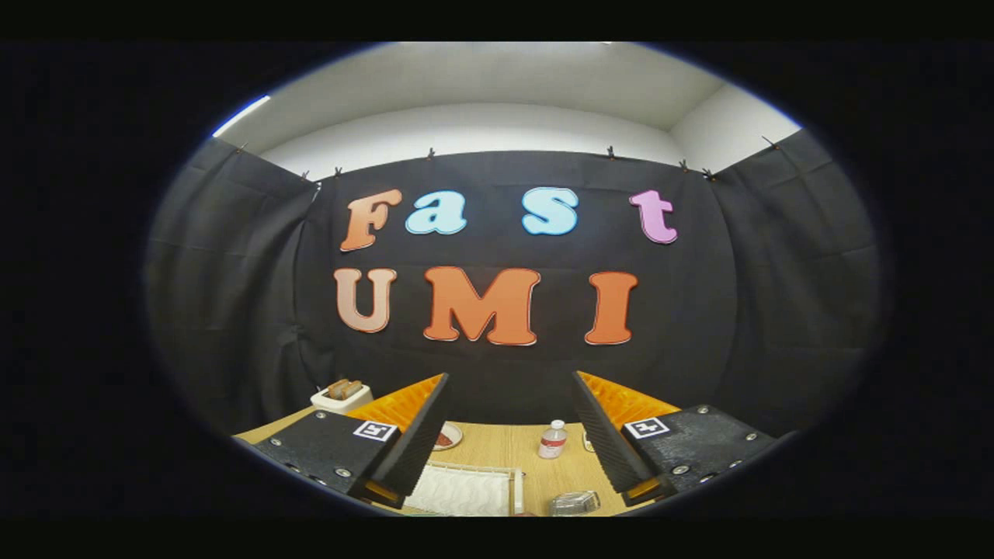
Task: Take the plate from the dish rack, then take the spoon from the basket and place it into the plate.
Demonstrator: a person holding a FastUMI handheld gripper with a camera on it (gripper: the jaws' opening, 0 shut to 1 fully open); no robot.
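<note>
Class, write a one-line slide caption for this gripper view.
Open tool held high over a wooden table, nothing between its fingers; a small bottle stands beyond them.

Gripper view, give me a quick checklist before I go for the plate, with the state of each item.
1. Gripper fingers open and holding nothing: ok.
2. Plate in sight: cannot tell; a small round dish shows partly beside the left finger.
3. Dish rack in sight: cannot tell; a white ribbed tray lies between the fingers.
4. Spoon and basket located: cannot tell.
5. Obstacles ahead: not ok; a small bottle stands upright on the wooden table between the fingers, and a clear crumpled item lies nearer.
</note>
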